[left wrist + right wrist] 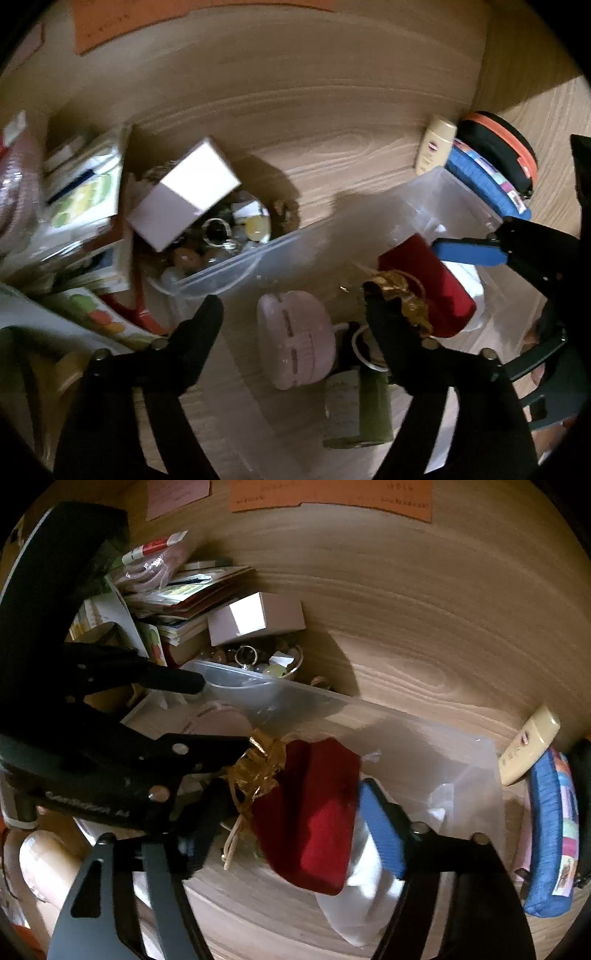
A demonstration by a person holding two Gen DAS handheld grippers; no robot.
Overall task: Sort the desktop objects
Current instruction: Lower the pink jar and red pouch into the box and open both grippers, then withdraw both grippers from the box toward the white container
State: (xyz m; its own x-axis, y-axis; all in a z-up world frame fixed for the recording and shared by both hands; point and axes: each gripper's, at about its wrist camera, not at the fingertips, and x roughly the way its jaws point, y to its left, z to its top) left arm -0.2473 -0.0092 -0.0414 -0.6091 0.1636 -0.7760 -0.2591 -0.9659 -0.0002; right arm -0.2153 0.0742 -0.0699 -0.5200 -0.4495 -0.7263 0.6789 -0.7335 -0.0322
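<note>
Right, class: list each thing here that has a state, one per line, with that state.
Left gripper: open, empty.
Right gripper: open, red velvet box between its fingers.
Red velvet box: closed, tilted.
Clear plastic bin: uncovered, holding items.
White box: closed, tilted.
Cream bottle: capped.

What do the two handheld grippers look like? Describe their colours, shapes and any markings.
The left gripper has two black tapering fingers on flat black plates fixed with round silver rivets. The right gripper is built the same, but one finger carries a blue pad. Pale printed lettering, unreadable, runs along the left gripper's body in the right wrist view.
</note>
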